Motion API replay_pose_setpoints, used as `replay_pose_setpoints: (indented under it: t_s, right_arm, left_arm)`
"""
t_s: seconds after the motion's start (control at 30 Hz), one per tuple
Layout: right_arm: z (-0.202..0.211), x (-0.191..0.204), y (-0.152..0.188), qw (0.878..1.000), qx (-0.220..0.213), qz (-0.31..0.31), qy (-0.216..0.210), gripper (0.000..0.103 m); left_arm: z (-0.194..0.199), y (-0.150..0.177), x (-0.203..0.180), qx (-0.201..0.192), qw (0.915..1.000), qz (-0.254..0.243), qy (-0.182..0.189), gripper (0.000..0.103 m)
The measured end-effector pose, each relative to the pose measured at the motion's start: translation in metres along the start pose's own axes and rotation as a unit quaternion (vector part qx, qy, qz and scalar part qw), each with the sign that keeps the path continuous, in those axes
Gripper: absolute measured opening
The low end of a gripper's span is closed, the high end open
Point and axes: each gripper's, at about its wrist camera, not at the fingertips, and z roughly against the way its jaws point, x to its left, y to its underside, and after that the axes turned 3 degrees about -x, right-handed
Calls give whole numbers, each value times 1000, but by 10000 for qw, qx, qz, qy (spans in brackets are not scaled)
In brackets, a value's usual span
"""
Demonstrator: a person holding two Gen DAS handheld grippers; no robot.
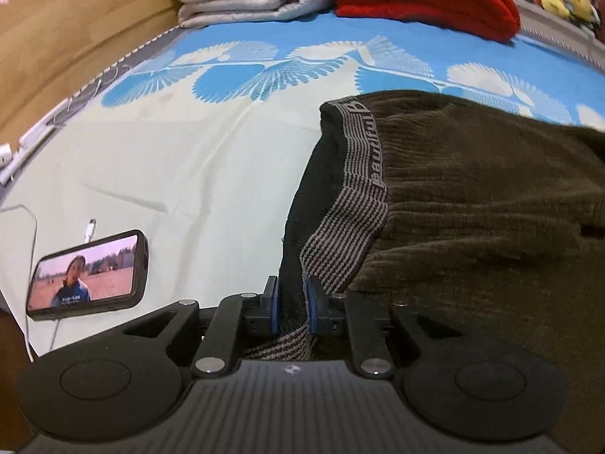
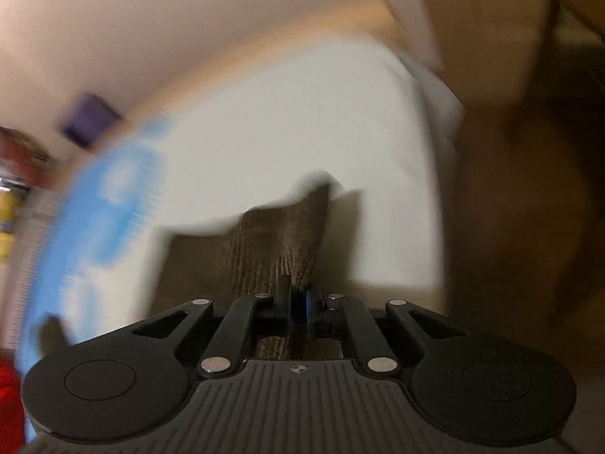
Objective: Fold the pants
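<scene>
The brown ribbed pants (image 1: 472,196) lie on the blue-and-white bedsheet (image 1: 181,151); their striped grey waistband (image 1: 363,174) reads "Beautiful". The left gripper (image 1: 292,304) clamps the waistband; the right gripper (image 2: 298,304) pinches blurred brown fabric.

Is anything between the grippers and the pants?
No. The left gripper is shut on the pants' striped waistband, and the right gripper is shut on brown pants cloth. Nothing sits between either gripper and the fabric. The phone lies off to the left on the bed.
</scene>
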Motion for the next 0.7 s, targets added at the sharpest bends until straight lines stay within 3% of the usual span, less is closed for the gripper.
replay_pose_setpoints:
  t_s: [0.2, 0.27, 0.3, 0.33, 0.37, 0.4, 0.43, 0.53, 0.7]
  right_arm:
    - [24, 19, 10, 9965, -719, 422, -50, 7]
    - [18, 28, 12, 9941, -761, 751, 157, 7]
    - [17, 29, 16, 9924, -747, 930, 319, 12]
    - [15, 29, 14, 9895, -787, 1065, 574, 18]
    - [15, 32, 14, 9860, -910, 1128, 820, 41]
    - [22, 33, 12, 9832, -1090, 1144, 909, 63]
    - [34, 31, 12, 9796, -1349, 1172, 918, 68]
    - [56, 41, 20, 9707, -1861, 1426, 521, 74]
    - [91, 78, 70, 9570, -1588, 2254, -899, 81]
  left_arm:
    - [2, 3, 0, -38, 10000, -58, 18, 19]
    - [2, 5, -2, -71, 9999, -139, -40, 24]
    - [3, 6, -3, -84, 9998, -180, -98, 34]
    - [3, 6, -4, -84, 9996, -203, -152, 55]
    - [3, 6, -5, -60, 9996, -220, -165, 68]
    - [4, 5, -6, -57, 9996, -221, -148, 88]
    - [7, 5, -7, -142, 9996, -216, -126, 93]
    - [19, 3, -16, -517, 9974, -478, -122, 93]
    - [28, 0, -33, -719, 9953, -647, -47, 97]
